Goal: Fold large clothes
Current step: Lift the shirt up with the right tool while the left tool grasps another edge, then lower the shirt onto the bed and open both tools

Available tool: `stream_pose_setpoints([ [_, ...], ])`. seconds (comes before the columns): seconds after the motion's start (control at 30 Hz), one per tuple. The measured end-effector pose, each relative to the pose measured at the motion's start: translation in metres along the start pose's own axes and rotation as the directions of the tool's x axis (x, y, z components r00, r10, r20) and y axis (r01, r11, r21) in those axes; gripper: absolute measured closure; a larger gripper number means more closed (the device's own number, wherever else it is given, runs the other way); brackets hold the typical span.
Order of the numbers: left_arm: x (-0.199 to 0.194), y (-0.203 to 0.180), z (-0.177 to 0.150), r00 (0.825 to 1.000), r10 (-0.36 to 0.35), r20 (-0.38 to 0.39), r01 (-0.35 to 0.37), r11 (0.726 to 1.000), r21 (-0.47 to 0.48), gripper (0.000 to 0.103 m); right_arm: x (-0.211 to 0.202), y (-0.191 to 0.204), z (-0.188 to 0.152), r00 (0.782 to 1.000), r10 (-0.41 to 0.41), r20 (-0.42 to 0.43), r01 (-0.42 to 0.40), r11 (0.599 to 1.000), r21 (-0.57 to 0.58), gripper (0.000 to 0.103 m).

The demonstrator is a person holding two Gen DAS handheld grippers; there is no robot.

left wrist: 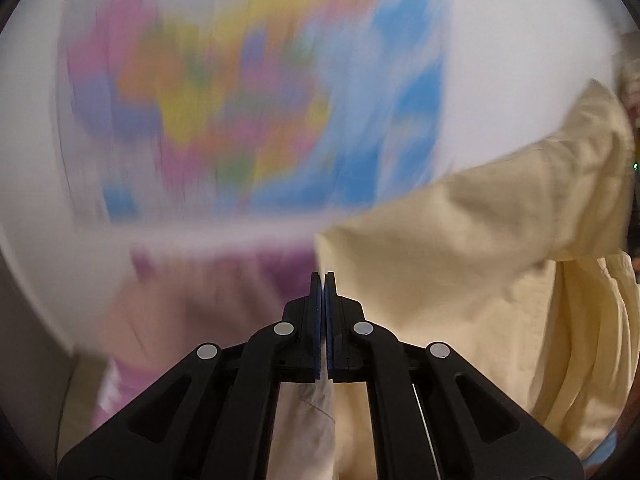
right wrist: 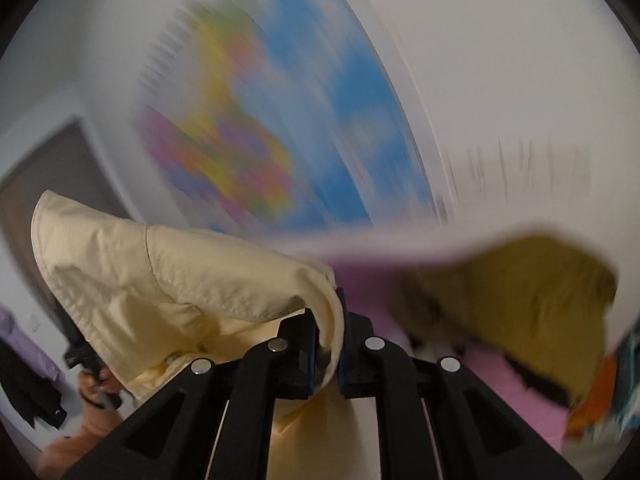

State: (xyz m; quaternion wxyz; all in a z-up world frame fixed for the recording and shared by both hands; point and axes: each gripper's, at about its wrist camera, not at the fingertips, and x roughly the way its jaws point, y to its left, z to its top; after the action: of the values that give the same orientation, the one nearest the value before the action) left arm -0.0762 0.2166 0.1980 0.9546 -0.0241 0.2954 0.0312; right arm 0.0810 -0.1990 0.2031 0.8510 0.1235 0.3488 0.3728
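Only the right wrist view shows a mustard cloth heap (right wrist: 532,300) on pink bedding (right wrist: 516,396). Pale yellow cotton garment (left wrist: 472,264) hangs in the air, stretched sideways between both claws. Left gripper (left wrist: 324,280) — jaws pressed together, fabric beneath. Right gripper (right wrist: 330,312) — narrow, pinching a garment fold.

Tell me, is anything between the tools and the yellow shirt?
No. The right tool already pinches a fold of the yellow shirt, with nothing between. The left tool is shut, with the shirt's cloth showing right below it; whether it pinches any cloth is unclear.
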Motion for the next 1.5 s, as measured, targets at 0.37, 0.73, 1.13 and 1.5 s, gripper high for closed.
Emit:
stream_pose_setpoints([
  [0.37,0.193,0.033,-0.043,0.952,-0.042,-0.304,0.016,0.996,-0.088,0.097,0.181,-0.117,-0.035,0.937,-0.137,-0.320,0.185,0.975,0.124,0.093],
  [0.73,0.226,-0.003,-0.045,0.910,-0.159,-0.383,0.215,0.971,0.108,0.088,0.157,-0.135,-0.021,0.968,-0.049,-0.247,0.090,0.983,0.157,0.095],
  [1.13,0.261,-0.022,0.010,0.936,-0.102,-0.338,0.123,0.992,0.040,0.083,0.118,-0.185,-0.013,0.958,-0.196,-0.210,0.252,0.924,0.288,0.037],
  [1.5,0.159,-0.055,-0.008,0.978,-0.161,-0.132,0.184,0.967,0.179,0.037,-0.029,-0.039,-0.112,0.982,-0.152,-0.113,0.146,0.987,-0.066,0.006],
])
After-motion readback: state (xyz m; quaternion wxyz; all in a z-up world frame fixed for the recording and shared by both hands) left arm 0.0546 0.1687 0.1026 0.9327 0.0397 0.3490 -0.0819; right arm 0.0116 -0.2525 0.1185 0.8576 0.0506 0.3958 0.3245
